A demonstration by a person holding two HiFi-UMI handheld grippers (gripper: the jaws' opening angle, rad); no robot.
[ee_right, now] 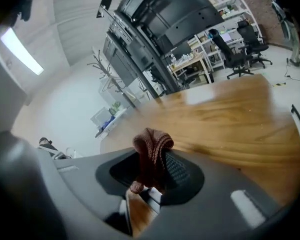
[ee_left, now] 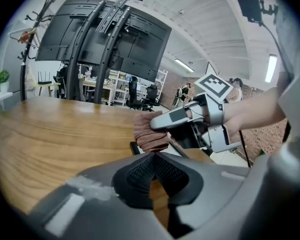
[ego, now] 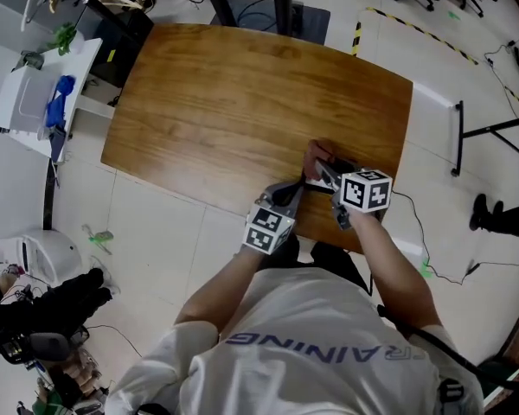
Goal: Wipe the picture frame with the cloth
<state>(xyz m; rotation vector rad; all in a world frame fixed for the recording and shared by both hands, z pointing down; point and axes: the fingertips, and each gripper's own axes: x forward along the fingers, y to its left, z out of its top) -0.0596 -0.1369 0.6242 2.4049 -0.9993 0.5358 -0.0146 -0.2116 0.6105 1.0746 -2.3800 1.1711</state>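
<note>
A reddish-brown cloth [ego: 316, 156] [ee_left: 150, 131] [ee_right: 151, 154] is bunched between the jaws of my right gripper [ego: 323, 167] [ee_left: 162, 124] [ee_right: 152, 169], which is shut on it. The cloth rests on the picture frame [ego: 341, 169] [ee_left: 134, 148], a flat black-edged frame lying near the front right edge of the wooden table [ego: 242, 102]. My left gripper [ego: 298, 187] [ee_left: 152, 156] sits just in front of the frame with its tips together at the frame's near edge. Whether they pinch the frame is hidden. Most of the frame is covered by the grippers.
A white cart [ego: 43, 102] with a blue item stands left of the table. A black stand post [ego: 281, 3] rises behind the table. A floor stand [ego: 458, 137] and cables lie to the right. A seated person [ego: 43, 305] is at the lower left.
</note>
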